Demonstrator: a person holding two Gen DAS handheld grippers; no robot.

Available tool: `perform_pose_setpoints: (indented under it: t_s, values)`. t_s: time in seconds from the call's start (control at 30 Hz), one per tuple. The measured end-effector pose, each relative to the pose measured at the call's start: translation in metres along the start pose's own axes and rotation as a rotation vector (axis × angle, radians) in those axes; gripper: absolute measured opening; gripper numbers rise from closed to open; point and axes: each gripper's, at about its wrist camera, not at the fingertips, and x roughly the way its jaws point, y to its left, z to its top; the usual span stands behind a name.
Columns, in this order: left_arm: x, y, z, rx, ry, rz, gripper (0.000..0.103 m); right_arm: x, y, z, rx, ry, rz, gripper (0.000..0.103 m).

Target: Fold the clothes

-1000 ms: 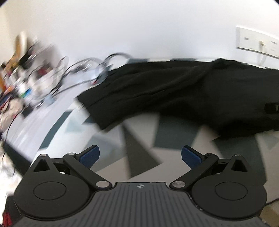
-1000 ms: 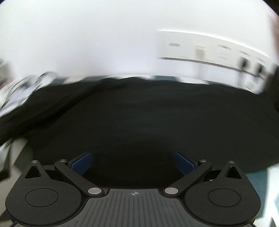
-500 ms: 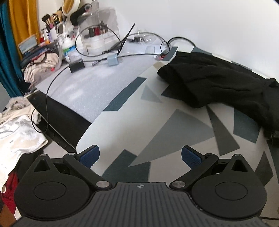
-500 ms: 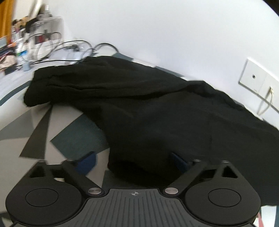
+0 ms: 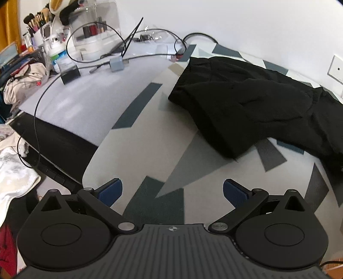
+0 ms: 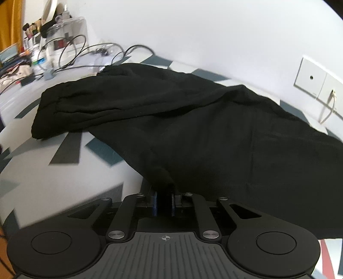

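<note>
Right wrist view has the right gripper (image 6: 164, 202) nearest, its blue pads drawn together and pinching a bunched fold at the near edge of the black garment (image 6: 193, 133). From that pinch the cloth rises into a small peak, then spreads away across the patterned cloth (image 6: 53, 171) that covers the table, a white ground with grey and dark teal triangles. The garment is plain matte black, soft and wrinkled, with a thicker rolled or folded band along its far left end (whether that is a waistband or a hem cannot be told). Behind it are looping black cables (image 6: 70, 53) and, on the white wall, a pair of socket plates (image 6: 317, 82) with a white plug lead.

From the left wrist, the left gripper (image 5: 172, 193) has its pads wide apart, holding nothing, above bare patterned cloth. The garment lies well beyond it to the right, heaped in overlapping layers. Farther left sits a grey mat (image 5: 92, 94) with a small grey block (image 5: 116, 64), cables, a clear box (image 5: 94, 28) and makeup brushes (image 5: 36, 19). No writing is readable.
</note>
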Motion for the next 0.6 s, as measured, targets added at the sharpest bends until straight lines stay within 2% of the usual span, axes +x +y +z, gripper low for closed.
perform_pose_setpoints:
  t_s: [0.07, 0.17, 0.23, 0.3, 0.37, 0.4, 0.5, 0.6]
  values:
    - [0.002, 0.006, -0.003, -0.006, 0.015, -0.006, 0.102, -0.011, -0.001, -0.008, 0.0, 0.019, 0.01, 0.01]
    - [0.003, 0.015, -0.007, -0.044, 0.033, -0.063, 0.102, -0.023, -0.001, -0.018, 0.01, 0.034, 0.016, 0.011]
    - [0.002, 0.017, -0.007, -0.07, 0.035, -0.123, 0.102, -0.027, -0.004, -0.018, 0.046, 0.044, 0.02, 0.018]
    - [-0.001, 0.014, -0.006, -0.078, 0.015, -0.191, 0.102, -0.032, -0.005, -0.013, 0.098, 0.052, 0.037, 0.039]
    - [-0.007, 0.004, -0.003, -0.035, -0.018, -0.238, 0.102, -0.04, -0.004, -0.001, 0.133, 0.035, 0.067, 0.048]
    - [-0.01, -0.004, -0.002, 0.002, -0.031, -0.254, 0.102, -0.045, -0.003, 0.007, 0.144, 0.02, 0.084, 0.056]
    - [-0.011, -0.034, 0.0, 0.134, -0.057, -0.242, 0.102, -0.063, 0.001, 0.039, 0.124, -0.031, 0.092, 0.065]
    - [-0.002, -0.061, -0.004, 0.263, -0.073, -0.136, 0.102, -0.079, -0.006, 0.072, 0.096, -0.115, 0.072, 0.074]
